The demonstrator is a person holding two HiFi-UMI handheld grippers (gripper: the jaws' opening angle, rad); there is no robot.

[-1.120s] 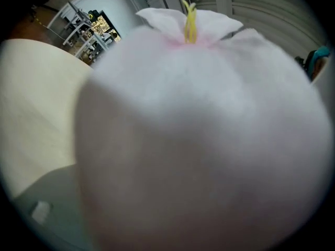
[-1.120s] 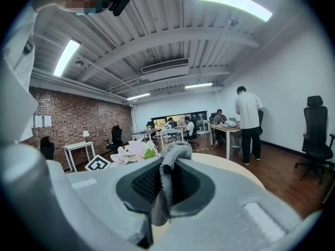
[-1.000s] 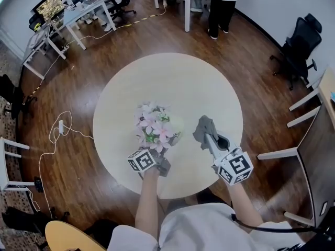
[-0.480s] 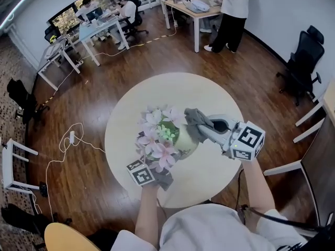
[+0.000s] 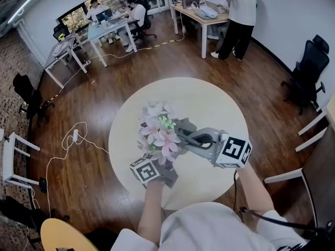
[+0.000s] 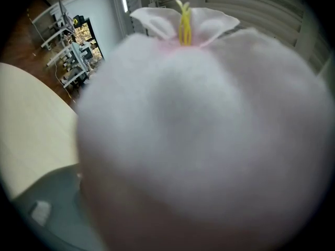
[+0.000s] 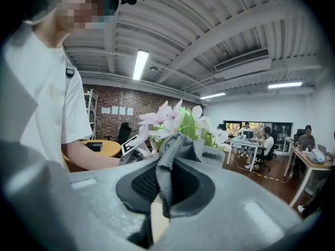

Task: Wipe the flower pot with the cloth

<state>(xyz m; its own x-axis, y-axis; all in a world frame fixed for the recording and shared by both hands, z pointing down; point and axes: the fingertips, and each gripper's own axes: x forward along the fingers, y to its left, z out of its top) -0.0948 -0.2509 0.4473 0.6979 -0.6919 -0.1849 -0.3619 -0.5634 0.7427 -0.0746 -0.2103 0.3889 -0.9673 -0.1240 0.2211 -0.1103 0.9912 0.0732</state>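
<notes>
Right claw (image 7: 166, 187): jaws closed, pinching a grey cloth (image 7: 170, 158). A fold stands up out of the jaw throat and the loose end flops forward. In the head view this claw comes in from 4 o'clock of the flowers (image 5: 157, 130), with the cloth tip right against the blooms at their 3 o'clock. Can't tell if it touches the pot.

Left claw (image 5: 163, 167): sits at 6 o'clock of the flowers, fingers going in under the blooms. Its own view is filled by a pale, round, blurred body, read as the flower pot (image 6: 199, 140), tight between the jaws. One grey jaw shows at 7 o'clock, and one bloom with yellow stamens sticks up at 12. The pads are lost in the blur, but the jaws look set partway apart around the pot, so it grips the pot by the belly.

Pot location: in the left claw, over the round table (image 5: 209, 101), a bit toward 9 o'clock of table centre, hidden by blooms from above. The right gripper view shows the flowers up at claw level against the room, so the pot looks lifted off the table.

Handling, judged:
- **Pot:** rigid, smooth and rounded, likely slippery under the pads. It is top-heavy with the bouquet and could roll in a side grip. Hold firm at the widest part or just under the rim.
- **Petals:** soft and flimsy, so keep the cloth off them.
- **Cloth:** limp and light. Only the bunched part near the pinch can push, so wipe with that, on the wall facing 3–4 o'clock.
</notes>
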